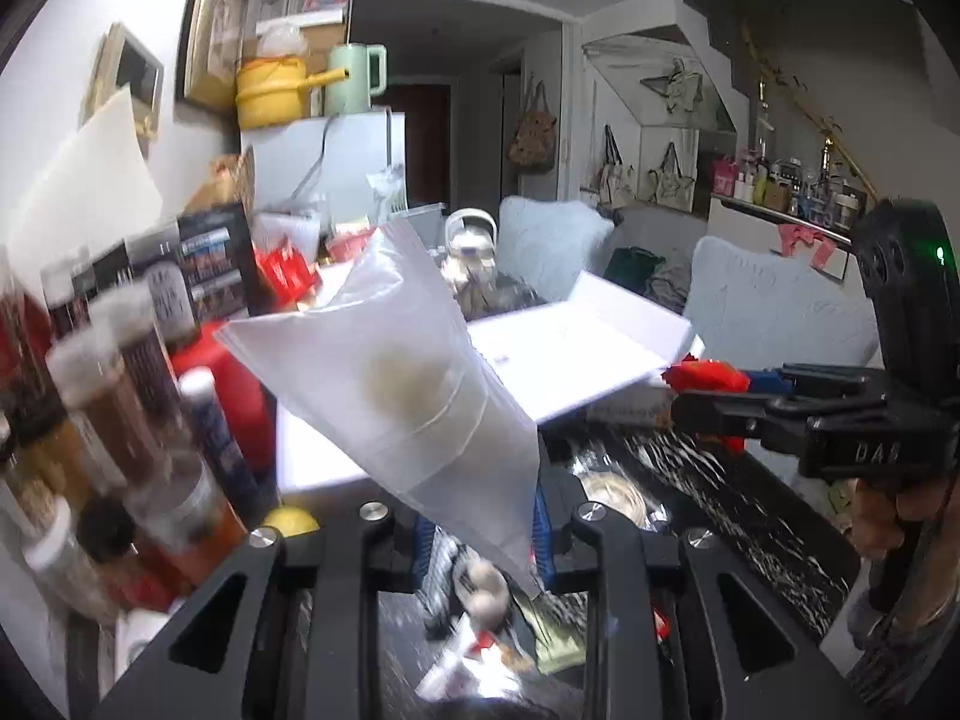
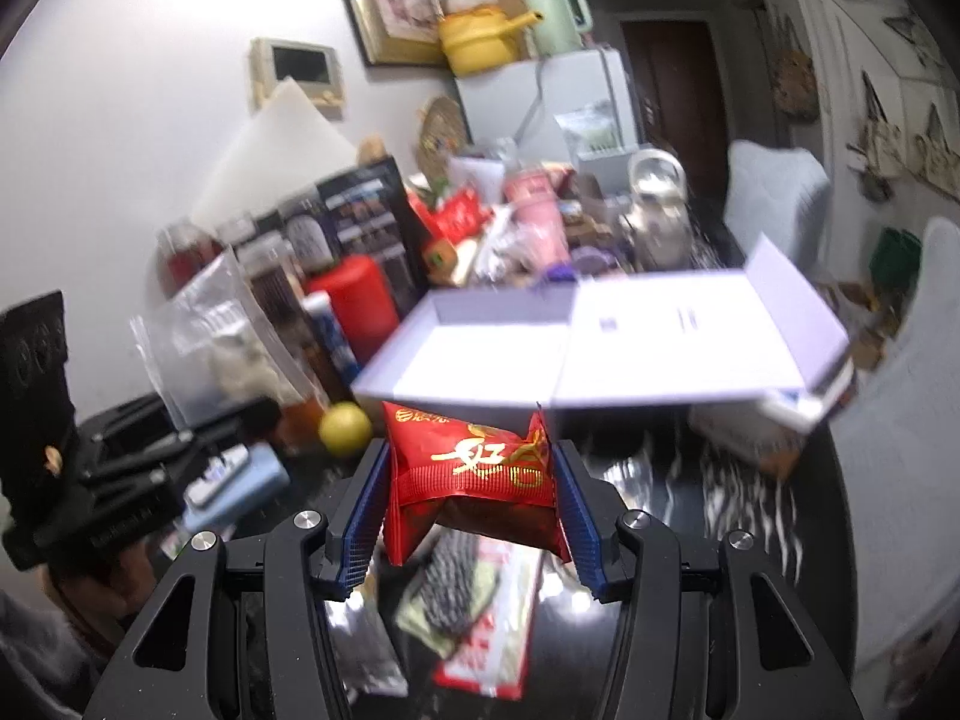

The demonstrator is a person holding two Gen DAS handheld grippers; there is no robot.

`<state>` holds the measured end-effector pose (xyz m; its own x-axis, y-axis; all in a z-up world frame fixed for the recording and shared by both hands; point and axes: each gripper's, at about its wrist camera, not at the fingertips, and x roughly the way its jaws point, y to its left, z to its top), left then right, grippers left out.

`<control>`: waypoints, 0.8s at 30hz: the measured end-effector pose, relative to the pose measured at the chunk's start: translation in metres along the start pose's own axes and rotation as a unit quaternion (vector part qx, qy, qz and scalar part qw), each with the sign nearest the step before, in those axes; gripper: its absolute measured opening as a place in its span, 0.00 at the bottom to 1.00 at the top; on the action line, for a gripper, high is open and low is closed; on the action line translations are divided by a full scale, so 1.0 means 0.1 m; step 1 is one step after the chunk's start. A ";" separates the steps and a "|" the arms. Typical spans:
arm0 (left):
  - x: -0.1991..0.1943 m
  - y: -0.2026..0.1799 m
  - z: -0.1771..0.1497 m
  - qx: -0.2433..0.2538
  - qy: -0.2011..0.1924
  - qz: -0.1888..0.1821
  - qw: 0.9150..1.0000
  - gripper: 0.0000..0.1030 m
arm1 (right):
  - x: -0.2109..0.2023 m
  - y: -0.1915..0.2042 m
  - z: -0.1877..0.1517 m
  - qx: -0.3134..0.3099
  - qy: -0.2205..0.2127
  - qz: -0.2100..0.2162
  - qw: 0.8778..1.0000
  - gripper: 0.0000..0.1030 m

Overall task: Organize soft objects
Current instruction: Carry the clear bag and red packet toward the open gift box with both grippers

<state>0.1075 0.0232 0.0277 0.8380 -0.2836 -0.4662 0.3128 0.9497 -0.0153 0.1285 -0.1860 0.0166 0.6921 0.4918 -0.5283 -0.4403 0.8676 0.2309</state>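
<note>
While its 2 blue ribbed pads clamp a crinkly red snack packet (image 2: 474,468), the right gripper (image 2: 471,516) hangs before an open white box (image 2: 480,354); the left gripper (image 1: 480,534) pinches a frosted plastic bag (image 1: 390,366) — contents blurred — above the cluttered black marbled table (image 1: 720,498)

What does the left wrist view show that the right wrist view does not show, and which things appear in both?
Only the left wrist view shows the shelf of bottles and hanging tote bags on the far right.

Only the right wrist view shows the pink cup and the gold print on the red snack packet.

Both show the clear plastic bag in the left gripper, the packet in the right gripper, the open white box, the yellow pot and the yellow fruit.
</note>
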 end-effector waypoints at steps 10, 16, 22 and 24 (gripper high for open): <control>0.29 0.29 0.53 -0.003 -0.028 0.021 0.999 0.25 | 0.17 0.14 0.71 -0.052 -0.032 -0.008 0.998 0.51; 0.66 0.56 0.77 -0.031 -0.026 0.032 0.999 0.25 | 0.54 0.10 1.02 -0.055 -0.030 -0.003 0.998 0.51; 1.09 0.77 0.87 -0.043 -0.012 0.057 0.997 0.25 | 0.94 0.03 1.23 -0.049 -0.029 0.008 0.998 0.51; 1.19 0.81 0.89 -0.046 -0.015 0.069 0.996 0.25 | 1.07 0.00 1.28 -0.043 -0.025 0.014 0.999 0.51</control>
<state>0.2724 0.0545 0.0497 0.8838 -0.1515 -0.4426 0.1517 0.9878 -0.0352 0.2758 -0.1240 0.0643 0.7055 0.5204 -0.4811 -0.5056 0.8453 0.1729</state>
